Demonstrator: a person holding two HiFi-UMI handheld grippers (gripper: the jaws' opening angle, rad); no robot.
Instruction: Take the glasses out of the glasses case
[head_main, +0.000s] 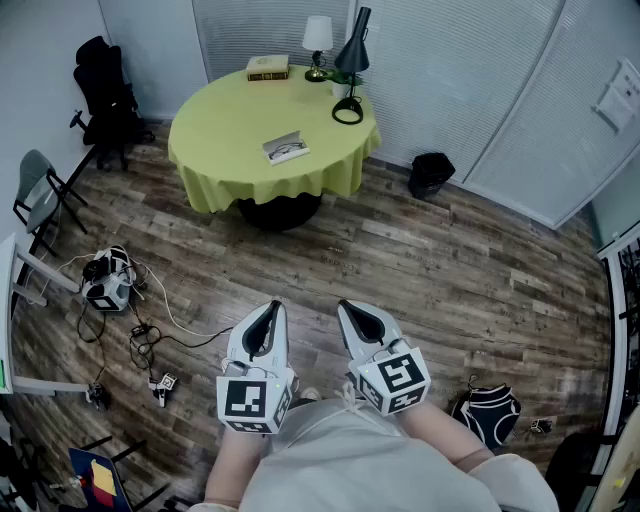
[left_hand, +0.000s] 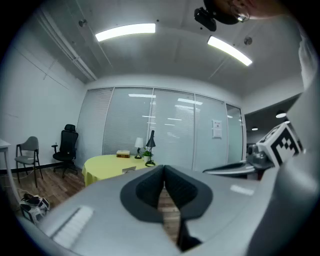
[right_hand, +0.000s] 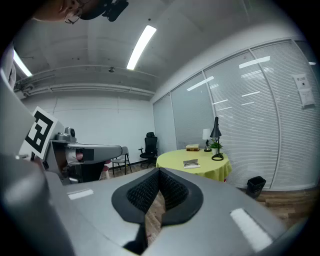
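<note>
An open glasses case (head_main: 286, 148) with glasses in it lies on the round table with a yellow cloth (head_main: 225, 135), far ahead of me. It also shows small in the right gripper view as the glasses case (right_hand: 190, 163) and in the left gripper view as the case (left_hand: 129, 170). My left gripper (head_main: 270, 306) and right gripper (head_main: 346, 306) are held side by side close to my body, over the wooden floor, well short of the table. Both are shut with nothing between their pads; the left gripper (left_hand: 163, 168) and right gripper (right_hand: 159, 170) point toward the table.
A book (head_main: 268, 68), a white lamp (head_main: 318, 38) and a black desk lamp (head_main: 352, 65) stand at the table's far side. A black bin (head_main: 431, 174) sits right of it. An office chair (head_main: 104, 92), a folding chair (head_main: 38, 198) and floor cables (head_main: 112, 285) are left; a bag (head_main: 490, 411) lies right.
</note>
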